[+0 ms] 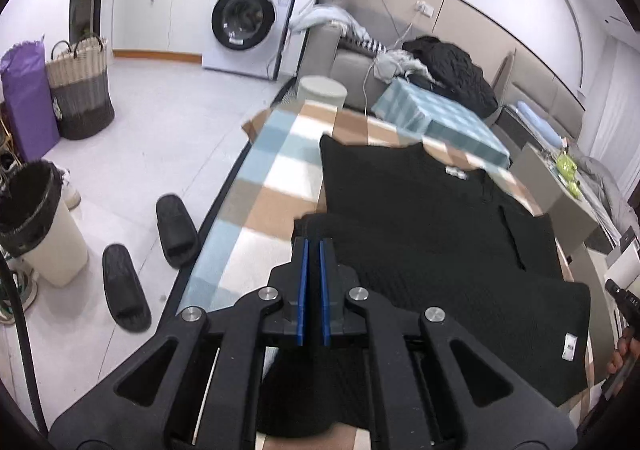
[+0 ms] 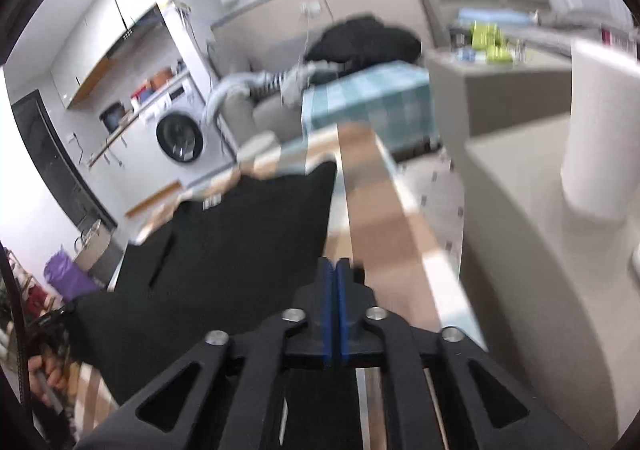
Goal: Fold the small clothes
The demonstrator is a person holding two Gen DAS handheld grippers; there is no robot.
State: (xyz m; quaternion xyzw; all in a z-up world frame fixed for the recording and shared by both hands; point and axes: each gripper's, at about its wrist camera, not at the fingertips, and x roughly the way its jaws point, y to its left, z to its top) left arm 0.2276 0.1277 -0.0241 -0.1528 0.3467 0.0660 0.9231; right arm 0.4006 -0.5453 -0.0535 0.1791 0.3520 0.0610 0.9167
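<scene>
A black knit garment [image 1: 420,210] lies on the checked tablecloth [image 1: 272,178]; its near part is lifted and hangs under both grippers. My left gripper [image 1: 314,246] is shut on the garment's left hem, and the cloth passes between and below the blue pads. My right gripper [image 2: 335,266] is shut on the garment's [image 2: 240,242] right edge, raised above the table. The right wrist view is motion-blurred. Each view shows the other hand at its edge.
A washing machine [image 1: 244,30], woven basket [image 1: 80,90], white bin [image 1: 44,230] and two black slippers [image 1: 176,230] are on the floor to the left. A sofa with clothes [image 1: 448,70] stands behind the table. A beige cabinet [image 2: 540,230] stands on the right.
</scene>
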